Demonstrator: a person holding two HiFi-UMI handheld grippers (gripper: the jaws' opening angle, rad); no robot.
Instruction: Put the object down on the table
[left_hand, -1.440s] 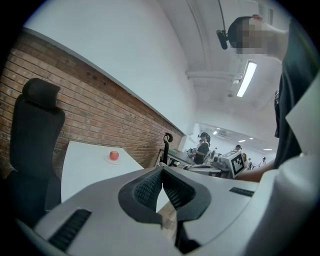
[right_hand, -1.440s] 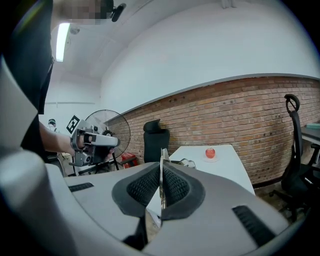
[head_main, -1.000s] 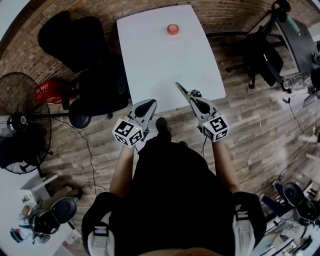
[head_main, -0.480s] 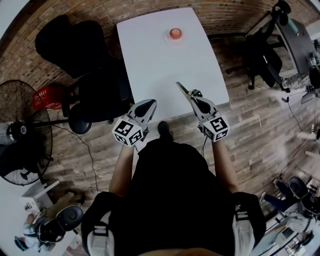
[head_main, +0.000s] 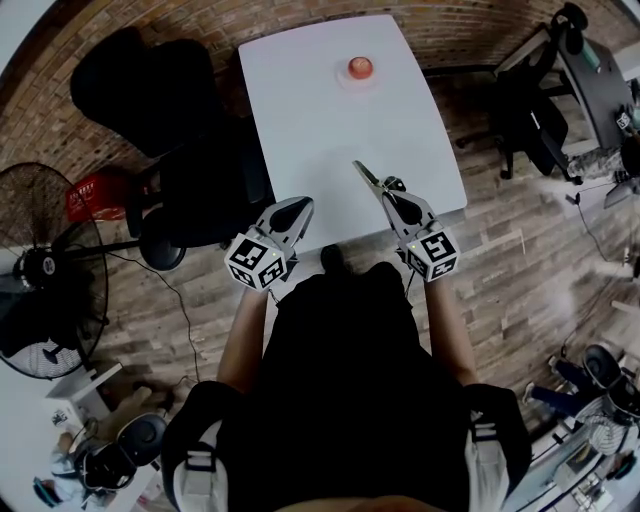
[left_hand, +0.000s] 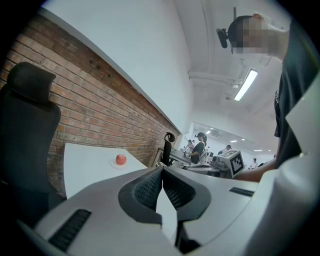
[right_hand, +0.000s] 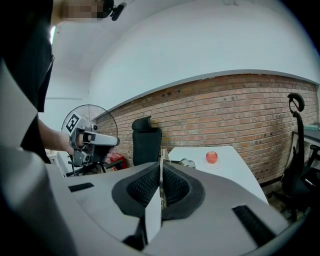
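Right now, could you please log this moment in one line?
left claw: shut, empty | right claw: shut on metal tool | metal tool: not yet on table | apple: table's far end

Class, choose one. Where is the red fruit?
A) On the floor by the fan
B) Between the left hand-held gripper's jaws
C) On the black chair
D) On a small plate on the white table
D: the head view shows the red fruit on a small plate near the far end of the white table.
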